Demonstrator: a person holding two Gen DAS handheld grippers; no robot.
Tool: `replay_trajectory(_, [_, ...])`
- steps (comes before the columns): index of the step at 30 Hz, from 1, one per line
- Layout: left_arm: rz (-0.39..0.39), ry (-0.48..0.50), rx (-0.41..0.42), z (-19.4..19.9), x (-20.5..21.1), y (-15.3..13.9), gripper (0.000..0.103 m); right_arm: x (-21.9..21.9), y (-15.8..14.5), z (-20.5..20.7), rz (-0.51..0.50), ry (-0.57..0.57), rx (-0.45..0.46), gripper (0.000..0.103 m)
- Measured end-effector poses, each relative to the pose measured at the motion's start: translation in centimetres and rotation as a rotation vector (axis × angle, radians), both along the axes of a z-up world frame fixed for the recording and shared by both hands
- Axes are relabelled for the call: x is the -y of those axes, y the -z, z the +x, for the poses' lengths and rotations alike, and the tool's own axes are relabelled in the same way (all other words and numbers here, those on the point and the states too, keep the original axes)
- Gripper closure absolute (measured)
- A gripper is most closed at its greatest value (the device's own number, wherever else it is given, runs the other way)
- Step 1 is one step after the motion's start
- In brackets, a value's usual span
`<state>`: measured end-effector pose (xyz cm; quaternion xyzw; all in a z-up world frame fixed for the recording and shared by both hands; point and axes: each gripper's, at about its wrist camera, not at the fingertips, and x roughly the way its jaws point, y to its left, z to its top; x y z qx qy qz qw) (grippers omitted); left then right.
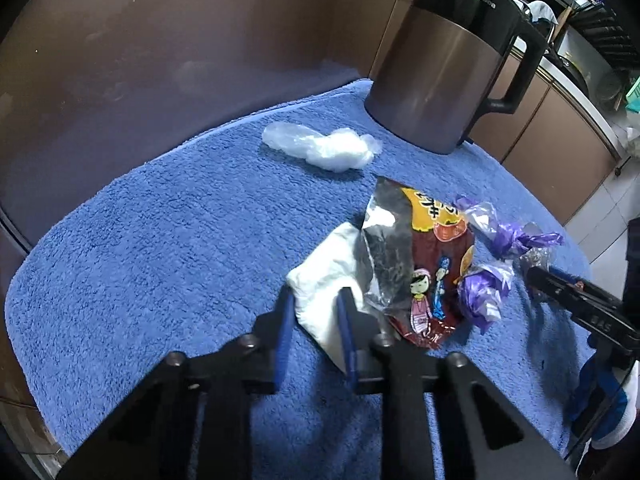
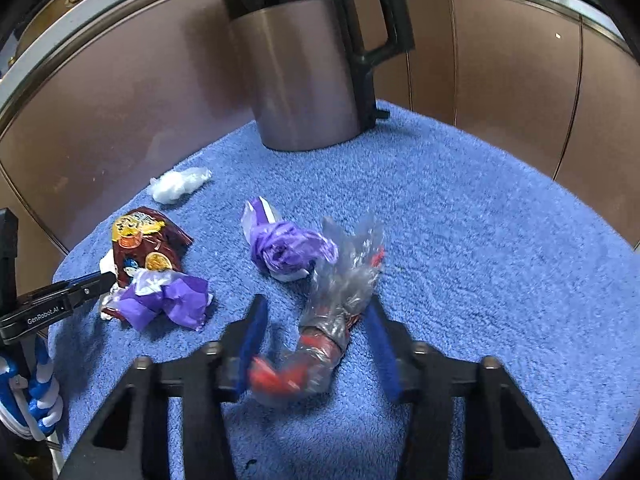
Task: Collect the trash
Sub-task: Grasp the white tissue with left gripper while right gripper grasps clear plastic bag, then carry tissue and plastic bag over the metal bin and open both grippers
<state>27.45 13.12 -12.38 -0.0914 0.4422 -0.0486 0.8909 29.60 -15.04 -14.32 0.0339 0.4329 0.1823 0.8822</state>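
Trash lies on a blue towel (image 1: 140,260). My left gripper (image 1: 314,300) is shut on a folded white napkin (image 1: 326,280), next to a maroon snack bag (image 1: 424,264) with a foil inside. Two purple wrappers (image 1: 504,232) (image 1: 484,292) lie right of the bag. A crumpled clear plastic piece (image 1: 324,146) lies farther back. In the right wrist view my right gripper (image 2: 316,316) is open, with a clear wrapper with red print (image 2: 332,312) blurred between its fingers. The purple wrappers (image 2: 288,250) (image 2: 168,300) and snack bag (image 2: 144,240) lie to its left.
A tall steel and black kettle (image 1: 444,68) stands at the back of the towel, also in the right wrist view (image 2: 300,64). Brown cabinet fronts (image 2: 500,68) surround the towel. The left gripper's side (image 2: 56,300) shows at the left edge of the right wrist view.
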Motion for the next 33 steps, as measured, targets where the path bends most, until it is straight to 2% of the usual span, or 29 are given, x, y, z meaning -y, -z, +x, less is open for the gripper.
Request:
replay_trajectory(1, [-0.002,-0.004,0.001,0.0,0.0,0.0,0.091,0.2,0.2,0.1,0.012,0.002,-0.011,0.078])
replay_trajectory(2, [-0.010,-0.009,0.003,-0.1,-0.2,-0.1,0.092,0.4,0.3,0.1,0.017,0.008,-0.014,0.081])
replay_trajectory(4, [-0.029,-0.018,0.009,-0.7,-0.7,-0.4,0.095,0.7,0.1,-0.2,0.021,0.015,-0.006,0.081])
replay_trajectory(11, [-0.032,-0.043,0.052,-3.9,-1.3,-2.9,0.096,1.6,-2.4,-3.3,0.030,0.025,0.043,0.082])
replay_trajectory(18, [-0.034,-0.061,0.178,-8.1,-2.0,-9.8,0.096,3.8,-8.1,-9.2,0.067,0.051,0.152,0.082])
replay_trajectory(22, [-0.035,-0.041,0.255,-11.0,-1.0,-13.8,0.096,5.8,-11.6,-13.5,0.075,0.075,0.233,0.082])
replay_trajectory(28, [-0.039,0.076,0.317,-14.4,4.5,-17.4,0.096,10.7,-14.6,-19.7,0.082,0.161,0.307,0.082])
replay_trajectory(33, [-0.048,0.244,0.316,-15.4,12.6,-18.2,0.096,16.7,-14.8,-24.1,0.047,0.294,0.335,0.082])
